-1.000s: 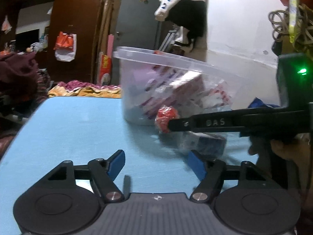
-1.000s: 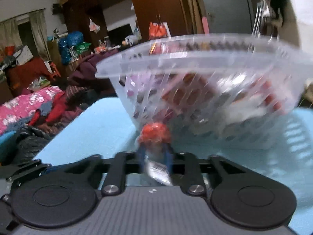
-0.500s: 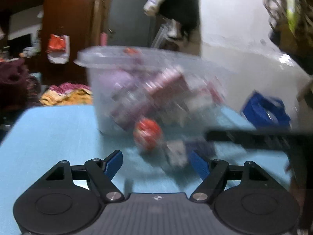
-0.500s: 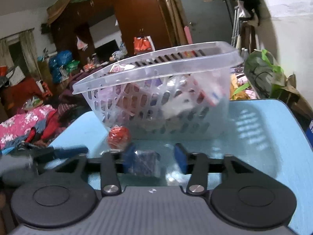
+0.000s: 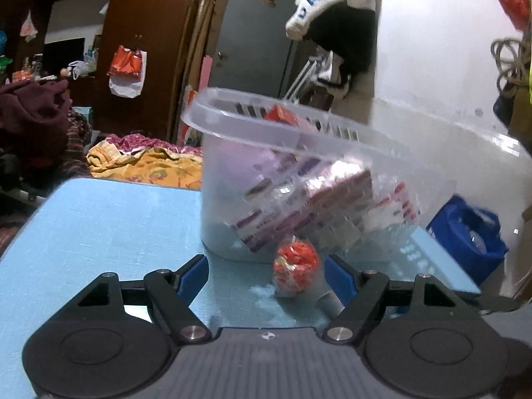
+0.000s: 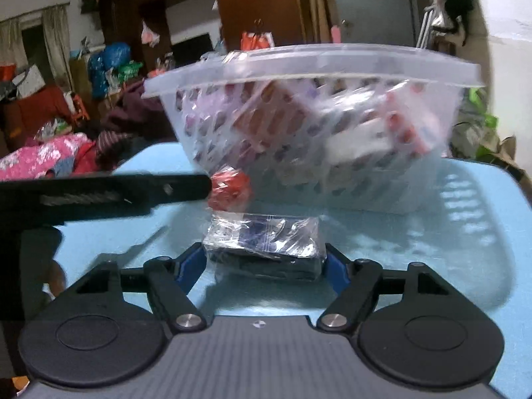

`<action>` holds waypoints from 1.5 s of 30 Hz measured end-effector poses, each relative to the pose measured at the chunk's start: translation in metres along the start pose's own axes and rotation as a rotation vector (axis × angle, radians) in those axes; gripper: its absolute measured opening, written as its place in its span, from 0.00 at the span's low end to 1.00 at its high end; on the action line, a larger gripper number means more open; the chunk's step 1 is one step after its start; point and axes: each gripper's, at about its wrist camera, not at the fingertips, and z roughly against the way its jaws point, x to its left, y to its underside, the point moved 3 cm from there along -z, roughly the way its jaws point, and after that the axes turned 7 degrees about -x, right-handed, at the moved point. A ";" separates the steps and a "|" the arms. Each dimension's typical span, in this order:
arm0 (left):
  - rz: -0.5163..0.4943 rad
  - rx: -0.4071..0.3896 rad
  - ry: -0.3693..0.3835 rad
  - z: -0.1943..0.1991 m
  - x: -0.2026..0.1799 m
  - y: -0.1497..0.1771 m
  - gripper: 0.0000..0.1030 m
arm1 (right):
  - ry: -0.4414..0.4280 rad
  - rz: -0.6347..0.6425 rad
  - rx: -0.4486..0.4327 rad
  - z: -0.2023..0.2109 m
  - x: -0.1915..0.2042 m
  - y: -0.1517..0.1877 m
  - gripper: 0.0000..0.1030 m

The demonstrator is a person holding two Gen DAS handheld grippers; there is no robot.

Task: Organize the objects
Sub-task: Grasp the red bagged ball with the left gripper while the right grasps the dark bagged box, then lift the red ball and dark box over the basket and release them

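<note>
crinkly film is making the wrapped packet (image 6: 264, 247) on the blue table (image 5: 99, 219) slippery, so flat sides suit; right gripper (image 6: 264, 262) is bracketing it, seemingly touching; left gripper (image 5: 266, 274) is gaping around the red ball (image 5: 296, 266).

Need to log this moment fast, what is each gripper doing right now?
Left gripper: open, holding nothing; red wrapped ball lies between its fingers.
Right gripper: jaws against the plastic-wrapped dark box; grip cannot be told.

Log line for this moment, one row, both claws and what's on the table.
left claw: open around red ball | right claw: flanking dark wrapped box, contact unclear | basket: full, on blue table
</note>
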 end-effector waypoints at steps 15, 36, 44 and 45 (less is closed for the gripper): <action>-0.124 -0.087 -0.012 0.012 -0.031 0.009 0.43 | 0.017 -0.077 -0.107 0.043 -0.038 0.010 0.75; -0.067 -0.376 0.161 0.065 -0.019 0.012 0.43 | 0.018 -0.061 -0.296 0.065 -0.034 0.013 0.75; -0.044 -0.385 0.160 0.066 -0.016 0.013 0.43 | 0.007 -0.056 -0.329 0.068 -0.033 0.014 0.75; -0.042 -0.386 0.162 0.066 -0.016 0.013 0.43 | 0.006 -0.055 -0.332 0.069 -0.033 0.014 0.75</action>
